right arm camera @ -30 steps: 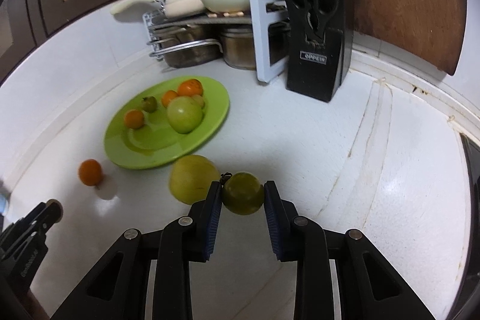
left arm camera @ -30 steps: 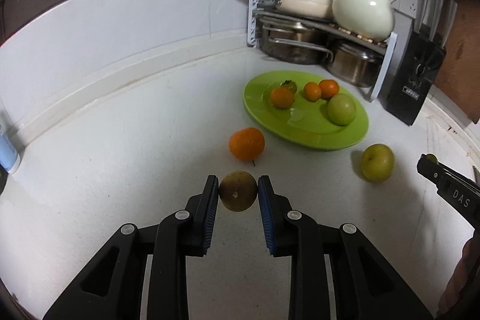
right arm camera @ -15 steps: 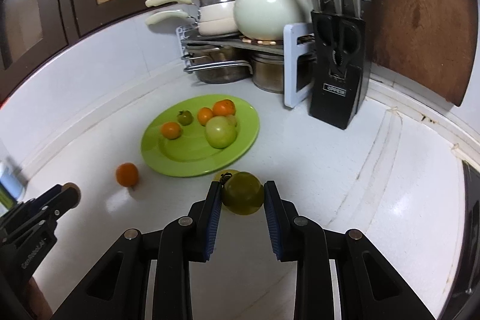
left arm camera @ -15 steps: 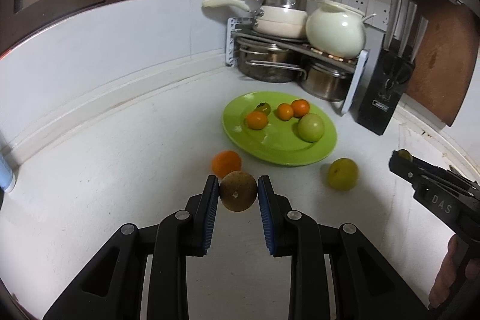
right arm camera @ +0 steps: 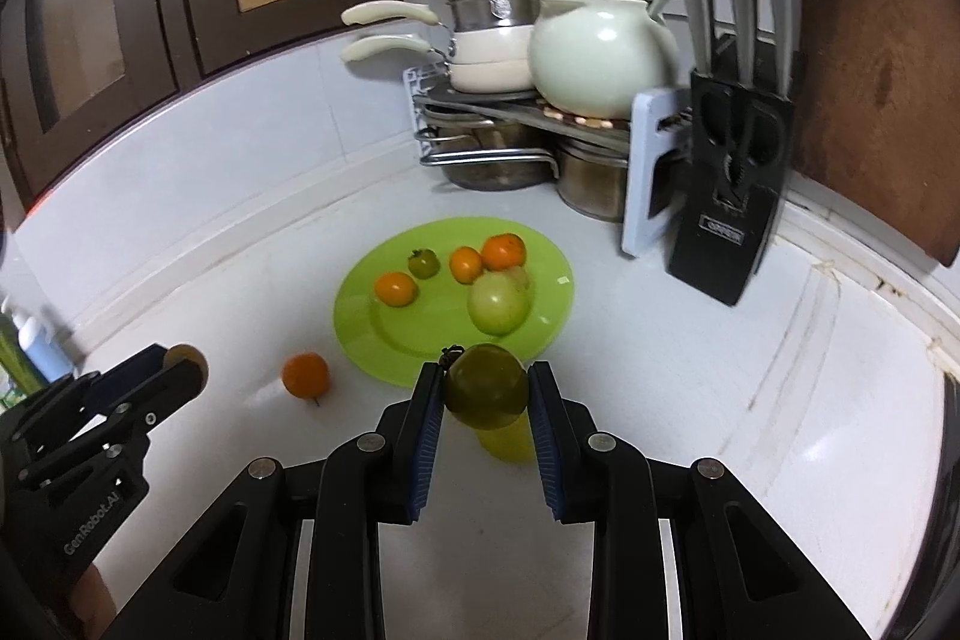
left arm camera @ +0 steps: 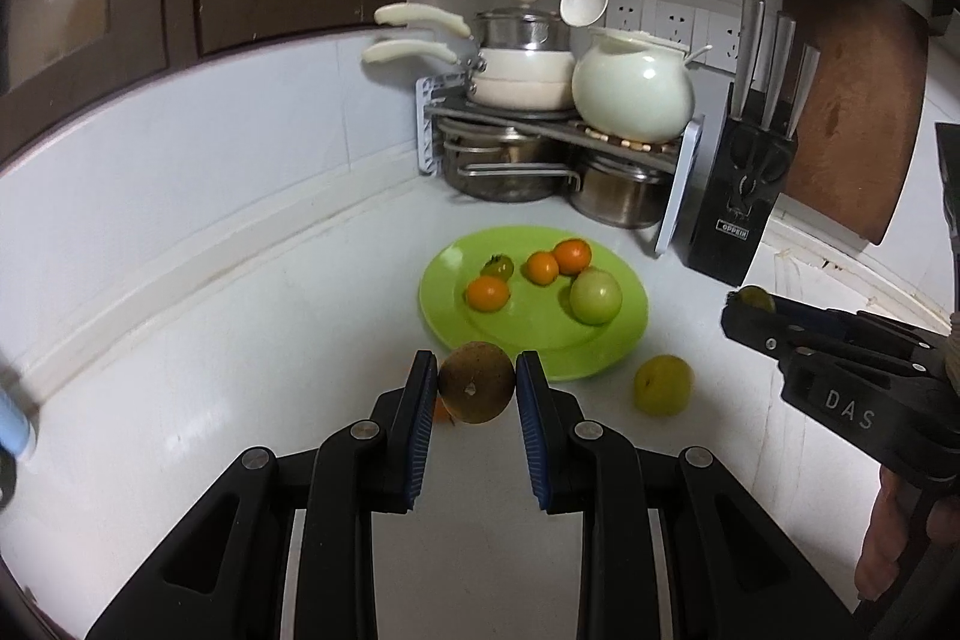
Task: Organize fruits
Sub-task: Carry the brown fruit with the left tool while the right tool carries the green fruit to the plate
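With the left gripper (left arm camera: 477,388) clamped on a round brownish fruit (left arm camera: 476,382) and the right gripper (right arm camera: 486,394) pinching a dark green tomato (right arm camera: 485,387) above the counter before the lime-green plastic plate (right arm camera: 360,310), either smooth round fruit could slip out, or roll off the plate's shallow rim if let go too high.

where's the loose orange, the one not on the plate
In the right wrist view the loose orange sits on the white counter, just left of the green plate. The left gripper is nearby on its left.
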The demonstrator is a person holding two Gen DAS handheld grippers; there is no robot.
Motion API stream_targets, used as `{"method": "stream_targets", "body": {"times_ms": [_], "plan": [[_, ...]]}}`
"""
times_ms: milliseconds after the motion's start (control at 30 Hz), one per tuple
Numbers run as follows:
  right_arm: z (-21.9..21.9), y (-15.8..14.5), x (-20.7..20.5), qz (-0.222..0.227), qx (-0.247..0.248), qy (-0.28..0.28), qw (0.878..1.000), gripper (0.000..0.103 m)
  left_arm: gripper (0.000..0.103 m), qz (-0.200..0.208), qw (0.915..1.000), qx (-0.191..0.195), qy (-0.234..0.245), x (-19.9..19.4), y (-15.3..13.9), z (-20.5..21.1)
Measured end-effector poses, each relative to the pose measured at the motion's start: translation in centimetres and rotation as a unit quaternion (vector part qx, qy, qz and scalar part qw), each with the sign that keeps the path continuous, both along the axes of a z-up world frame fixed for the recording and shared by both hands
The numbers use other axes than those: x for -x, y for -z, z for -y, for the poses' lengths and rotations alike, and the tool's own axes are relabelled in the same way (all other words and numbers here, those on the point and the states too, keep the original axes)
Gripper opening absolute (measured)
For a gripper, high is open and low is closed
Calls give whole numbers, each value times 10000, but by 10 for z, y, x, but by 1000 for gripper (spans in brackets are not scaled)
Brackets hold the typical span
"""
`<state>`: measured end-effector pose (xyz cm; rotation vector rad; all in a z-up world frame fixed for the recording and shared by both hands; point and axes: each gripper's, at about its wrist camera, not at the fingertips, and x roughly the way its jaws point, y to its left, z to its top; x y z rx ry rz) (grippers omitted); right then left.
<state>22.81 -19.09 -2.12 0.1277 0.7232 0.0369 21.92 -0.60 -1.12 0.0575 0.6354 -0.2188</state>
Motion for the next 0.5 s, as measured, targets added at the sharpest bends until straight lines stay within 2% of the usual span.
{"method": "stream_targets", "body": {"times_ms": [267, 500], "plan": [[-14, -10, -24, 26, -20, -297, 9996, 30, 27, -2, 9997, -2, 236, -28, -11, -1], [-26, -9, -57, -97, 21, -548, 9984, 29, 27, -234, 9990, 1, 393, -64, -9, 1]]}}
